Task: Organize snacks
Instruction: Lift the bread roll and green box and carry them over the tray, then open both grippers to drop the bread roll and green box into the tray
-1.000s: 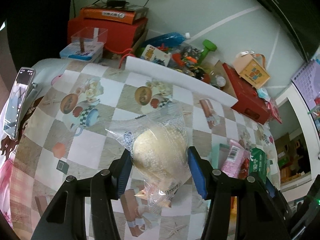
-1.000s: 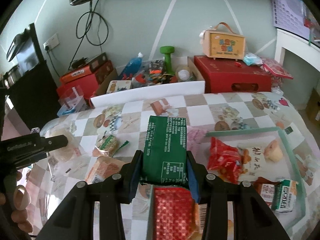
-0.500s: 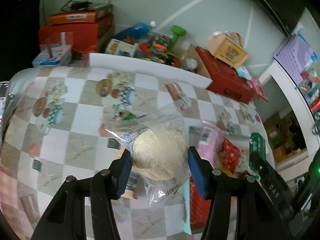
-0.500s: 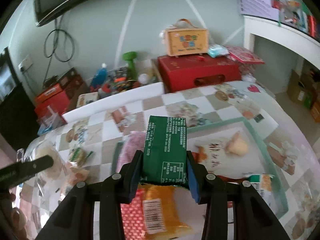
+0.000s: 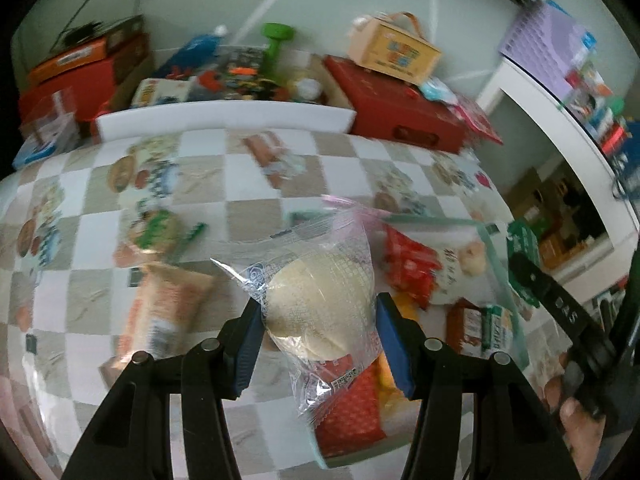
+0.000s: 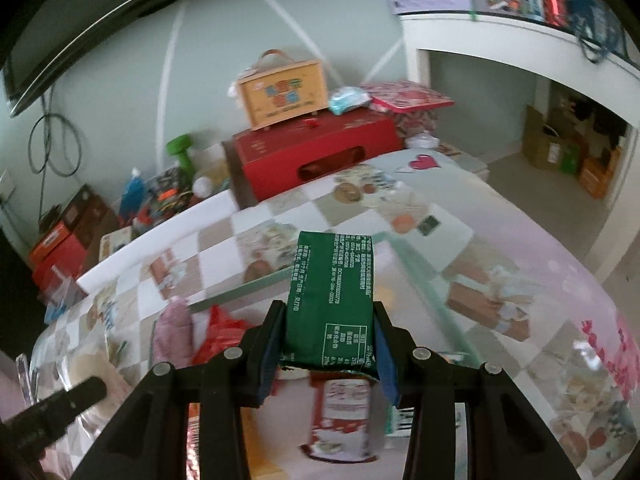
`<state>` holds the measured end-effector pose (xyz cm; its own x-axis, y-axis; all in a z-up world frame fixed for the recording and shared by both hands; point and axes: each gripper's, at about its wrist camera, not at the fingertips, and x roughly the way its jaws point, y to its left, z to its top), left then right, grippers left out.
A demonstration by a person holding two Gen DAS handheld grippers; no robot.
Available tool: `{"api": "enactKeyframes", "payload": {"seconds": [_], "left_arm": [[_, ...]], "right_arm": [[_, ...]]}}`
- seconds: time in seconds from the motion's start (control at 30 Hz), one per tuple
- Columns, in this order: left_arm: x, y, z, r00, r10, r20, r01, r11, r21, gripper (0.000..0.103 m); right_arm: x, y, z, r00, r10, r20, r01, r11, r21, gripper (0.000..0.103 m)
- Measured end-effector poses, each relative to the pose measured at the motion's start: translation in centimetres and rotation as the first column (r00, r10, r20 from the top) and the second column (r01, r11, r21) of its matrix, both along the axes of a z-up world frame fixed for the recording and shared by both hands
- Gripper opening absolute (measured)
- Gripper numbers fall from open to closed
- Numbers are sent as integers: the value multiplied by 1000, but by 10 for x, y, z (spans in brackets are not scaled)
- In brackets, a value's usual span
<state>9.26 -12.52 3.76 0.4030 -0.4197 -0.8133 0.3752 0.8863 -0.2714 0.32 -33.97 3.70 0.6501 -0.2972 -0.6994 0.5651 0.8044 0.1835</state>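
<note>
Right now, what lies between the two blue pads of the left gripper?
In the left wrist view, a pale round bun in a clear wrapper sits between the pads of the left gripper, which press on both its sides.

Both hands travel sideways across the checked tablecloth (image 5: 304, 184) toward the clear tray (image 5: 498, 264), which a second ago sat at the right edge of the left view and now lies directly beneath and beyond the left gripper (image 5: 318, 312) and its bagged bun (image 5: 320, 304). The right gripper (image 6: 330, 344) with its green packet (image 6: 330, 300) now hangs over the tray's far right part, so the red box (image 6: 316, 156) has swung from right to centre. Both views are now tilted and more blurred.
</note>
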Motion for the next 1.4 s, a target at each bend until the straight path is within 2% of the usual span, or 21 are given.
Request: {"api": "enactKeyframes", "payload": {"seconds": [0.23,0.7,1.0,1.27,1.37,1.4], "left_arm": [[-7,-42,-5,996,-88,-5,88,996,3,56],[-2,-85,-9,990,-143,-4,143,990,19,56],[1,-96,-21,989,-147,-21,147,988,36,57],[6,-93,-22,991,-133,-32,134,991,17,57],[6,-88,-21,992,-119,-40,119,993,5,60],[6,-85,-19,993,-113,-42,113,994,-7,66]], "right_arm": [[-7,-14,-3,1000,-31,0,31,999,25,44],[-1,-17,-14,1000,-3,-24,5,998,60,44],[6,-17,-28,997,24,-77,-17,997,80,44],[11,-17,-40,992,30,-123,-18,995,101,45],[11,-16,-37,993,37,-113,-26,995,98,45],[11,-16,-36,993,39,-112,-28,995,95,45]]}}
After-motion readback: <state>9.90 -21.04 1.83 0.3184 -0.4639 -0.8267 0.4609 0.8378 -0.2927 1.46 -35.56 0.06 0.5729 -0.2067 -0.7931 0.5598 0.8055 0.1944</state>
